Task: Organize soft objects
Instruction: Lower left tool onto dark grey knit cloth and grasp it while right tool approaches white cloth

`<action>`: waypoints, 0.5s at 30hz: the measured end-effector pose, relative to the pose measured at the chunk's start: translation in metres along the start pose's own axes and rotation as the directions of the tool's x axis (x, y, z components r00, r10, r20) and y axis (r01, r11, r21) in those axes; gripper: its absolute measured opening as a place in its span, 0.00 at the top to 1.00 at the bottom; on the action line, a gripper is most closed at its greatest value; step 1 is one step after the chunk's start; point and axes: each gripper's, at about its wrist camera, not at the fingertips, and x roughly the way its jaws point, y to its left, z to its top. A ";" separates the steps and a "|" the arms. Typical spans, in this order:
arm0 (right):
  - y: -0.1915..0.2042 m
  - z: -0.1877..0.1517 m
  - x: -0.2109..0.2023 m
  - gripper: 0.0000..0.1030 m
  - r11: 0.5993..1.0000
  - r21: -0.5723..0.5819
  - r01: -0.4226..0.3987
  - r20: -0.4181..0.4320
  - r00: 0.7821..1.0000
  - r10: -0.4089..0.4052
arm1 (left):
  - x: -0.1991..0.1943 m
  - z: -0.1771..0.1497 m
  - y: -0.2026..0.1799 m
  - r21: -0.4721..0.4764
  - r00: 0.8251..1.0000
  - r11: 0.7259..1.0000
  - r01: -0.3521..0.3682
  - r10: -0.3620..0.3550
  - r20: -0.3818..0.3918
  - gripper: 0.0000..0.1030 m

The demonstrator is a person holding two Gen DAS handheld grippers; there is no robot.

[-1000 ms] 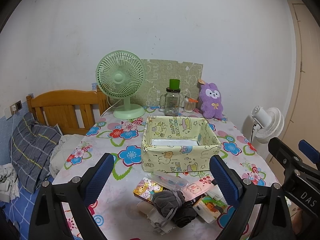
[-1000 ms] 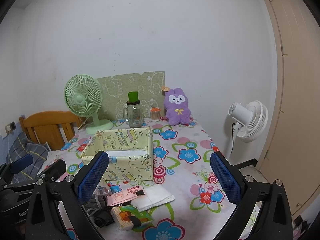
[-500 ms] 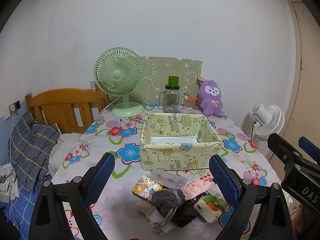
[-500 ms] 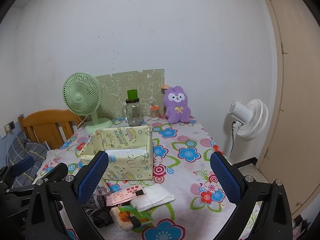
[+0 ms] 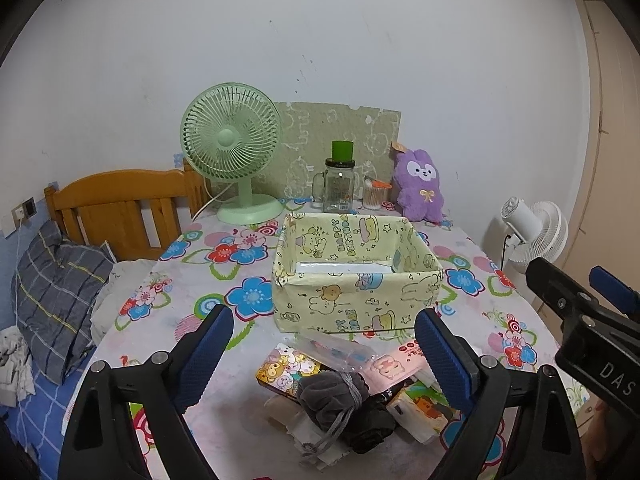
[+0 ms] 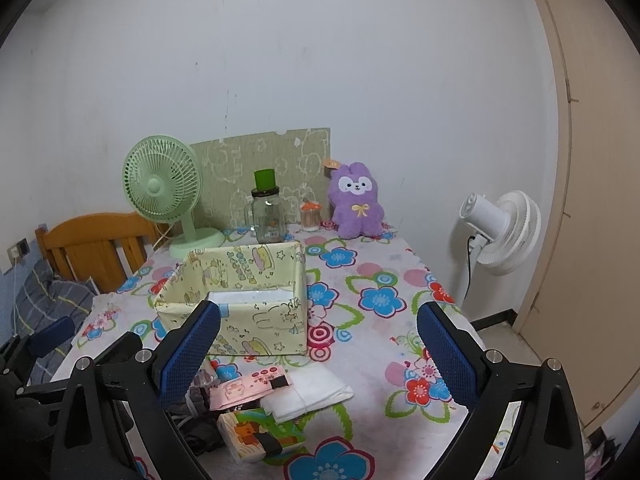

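- Presently, the left gripper (image 5: 322,354) hangs above the near edge of the table (image 5: 192,292) with its blue-padded fingers (image 5: 204,356) spread wide and nothing between them.
- The right gripper (image 6: 318,354) is likewise spread wide and holds nothing; in the left wrist view its black body appears at 3 o'clock.
- The yellow cartoon-print box (image 5: 356,276) stands open-topped at the table centre, at 12 o'clock from the left gripper; a white sheet lies on its floor.
- The soft objects lie in a loose pile just in front of the box, at 6 o'clock from it.
- The pile includes a grey drawstring pouch (image 5: 332,394), a pink printed packet (image 6: 248,386), a white folded cloth (image 6: 308,392) and a cartoon tissue pack (image 6: 256,436); the items touch or overlap one another.
- At the far table edge, from 10 to 1 o'clock of the box, stand a green desk fan (image 5: 232,148), a glass jar with a green lid (image 5: 339,184) and a purple plush rabbit (image 5: 420,186).
- A white floor fan (image 6: 500,232) stands off the table at 3 o'clock in the right wrist view.
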 end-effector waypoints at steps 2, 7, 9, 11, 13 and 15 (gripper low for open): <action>0.001 -0.002 0.004 0.03 1.000 -0.002 -0.003 -0.009 1.000 0.003 | 0.002 -0.003 0.000 0.004 1.000 1.000 0.013 -0.012 -0.004 0.09; 0.002 -0.008 0.011 0.03 1.000 -0.002 -0.009 -0.026 1.000 0.009 | 0.008 -0.008 -0.002 0.001 0.999 1.000 0.025 -0.025 -0.021 0.10; 0.002 -0.011 0.014 0.03 1.000 0.001 -0.014 -0.030 0.999 0.014 | 0.011 -0.010 -0.003 0.001 0.999 1.000 0.031 -0.031 -0.029 0.10; 0.003 -0.015 0.016 0.03 1.000 0.003 -0.020 -0.037 0.999 0.020 | 0.013 -0.013 -0.003 0.001 0.999 0.999 0.035 -0.035 -0.033 0.10; 0.004 -0.018 0.019 0.03 1.000 0.003 -0.028 -0.044 0.999 0.028 | 0.016 -0.017 -0.004 0.001 0.999 0.999 0.032 -0.032 -0.037 0.10; 0.006 -0.023 0.022 0.03 0.999 0.002 -0.039 -0.056 0.998 0.039 | 0.018 -0.021 -0.004 0.002 0.999 1.000 0.026 -0.026 -0.041 0.11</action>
